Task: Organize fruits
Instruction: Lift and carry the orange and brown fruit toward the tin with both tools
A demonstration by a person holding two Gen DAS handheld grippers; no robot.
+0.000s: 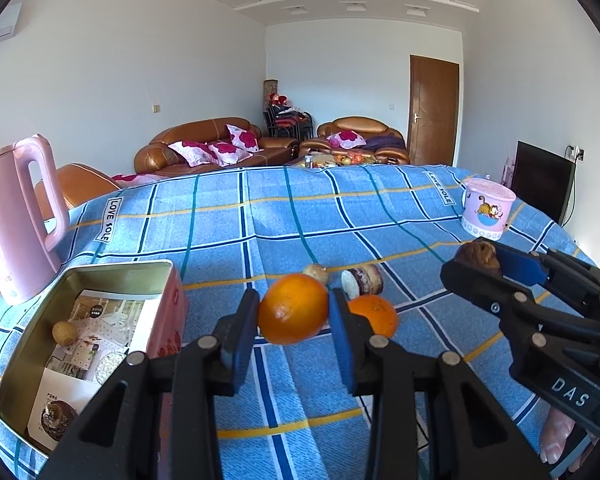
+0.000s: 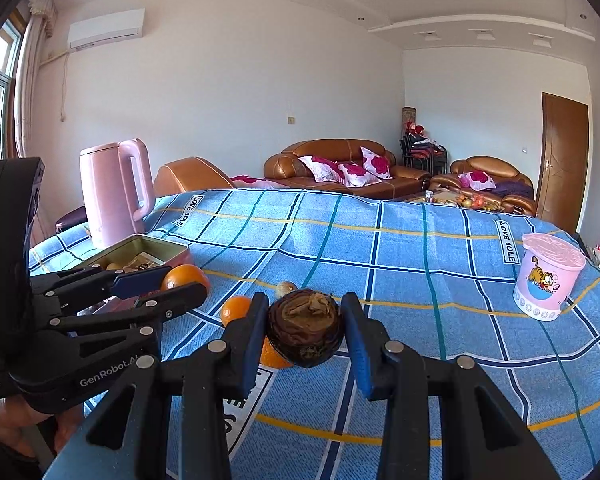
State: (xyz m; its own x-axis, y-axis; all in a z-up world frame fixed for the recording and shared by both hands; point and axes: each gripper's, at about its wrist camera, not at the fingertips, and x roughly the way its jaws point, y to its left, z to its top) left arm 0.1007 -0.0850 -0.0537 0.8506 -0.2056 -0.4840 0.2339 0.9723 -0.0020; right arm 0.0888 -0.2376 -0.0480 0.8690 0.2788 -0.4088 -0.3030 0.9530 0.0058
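My left gripper (image 1: 294, 314) is shut on an orange (image 1: 293, 309) held above the blue checked cloth; it also shows in the right wrist view (image 2: 184, 276). My right gripper (image 2: 305, 330) is shut on a dark brown wrinkled fruit (image 2: 305, 327), seen too in the left wrist view (image 1: 478, 258). A second orange (image 1: 374, 315) lies on the cloth, with a small tan fruit (image 1: 316, 273) and a purple-and-white fruit (image 1: 362, 281) behind. An open tin box (image 1: 40, 320) at the left holds a kiwi (image 1: 65, 333) on printed paper.
A pink kettle (image 1: 16, 220) stands behind the tin at the far left. A pink lidded cartoon tub (image 1: 485, 208) stands at the far right. The table's (image 1: 280, 208) far edge drops off toward sofas (image 1: 204, 148) and a door.
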